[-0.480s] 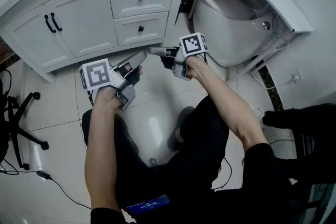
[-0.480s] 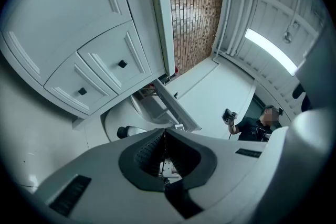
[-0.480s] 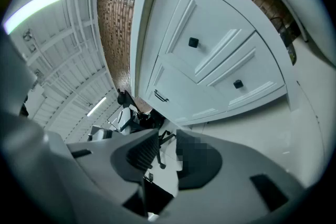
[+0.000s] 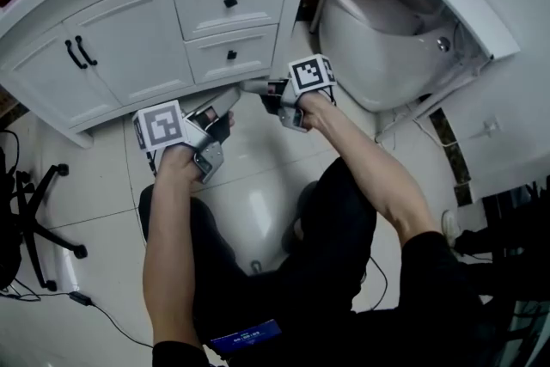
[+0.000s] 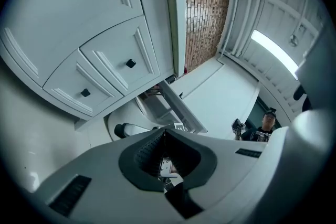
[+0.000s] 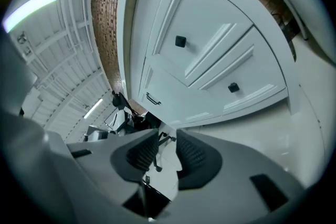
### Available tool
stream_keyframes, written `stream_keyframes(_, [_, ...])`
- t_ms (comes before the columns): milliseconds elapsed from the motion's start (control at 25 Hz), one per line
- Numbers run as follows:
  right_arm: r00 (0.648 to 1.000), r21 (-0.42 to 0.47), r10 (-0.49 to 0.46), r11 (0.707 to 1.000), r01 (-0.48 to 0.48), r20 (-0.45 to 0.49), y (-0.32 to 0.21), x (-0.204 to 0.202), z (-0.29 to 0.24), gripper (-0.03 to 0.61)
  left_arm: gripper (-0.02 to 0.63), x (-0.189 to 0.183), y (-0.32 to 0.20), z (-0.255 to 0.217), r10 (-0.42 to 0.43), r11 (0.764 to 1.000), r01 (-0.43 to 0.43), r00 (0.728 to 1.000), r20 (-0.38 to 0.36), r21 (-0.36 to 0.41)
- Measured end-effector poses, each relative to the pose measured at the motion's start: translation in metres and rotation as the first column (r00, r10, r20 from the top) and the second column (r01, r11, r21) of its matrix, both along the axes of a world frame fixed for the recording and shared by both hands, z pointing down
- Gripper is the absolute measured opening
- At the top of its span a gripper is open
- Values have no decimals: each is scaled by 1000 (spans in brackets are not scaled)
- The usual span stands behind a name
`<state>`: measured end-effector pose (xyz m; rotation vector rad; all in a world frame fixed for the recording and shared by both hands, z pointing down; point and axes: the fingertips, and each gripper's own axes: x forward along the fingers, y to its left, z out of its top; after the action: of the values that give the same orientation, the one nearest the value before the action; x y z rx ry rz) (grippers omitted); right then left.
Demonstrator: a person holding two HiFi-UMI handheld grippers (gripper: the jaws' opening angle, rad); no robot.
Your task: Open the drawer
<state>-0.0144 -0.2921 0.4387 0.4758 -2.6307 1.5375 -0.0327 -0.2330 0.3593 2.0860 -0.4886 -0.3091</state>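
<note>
My left gripper jaws pressed together, my right gripper jaws all but together on nothing, both tips just near of the shut white lower drawer with black square knob.

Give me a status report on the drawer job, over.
Left gripper shut, empty; right gripper closed to a slit, empty. Upper drawer and lower drawer both closed, untouched. Nothing in the way; toilet stands aside.
</note>
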Motion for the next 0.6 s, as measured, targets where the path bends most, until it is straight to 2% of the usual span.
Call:
stream_keyframes(400, [1000,-26,25,999,-26,-12,-41,1,26,121,-9,-1,-36,23,4,998,-4,1000,1,-61])
stream_keyframes(600, [999,-35,38,999,-38,-19,-61,1,41,121,-9,-2,-55,32,9,996,-10,1000,-22,-85])
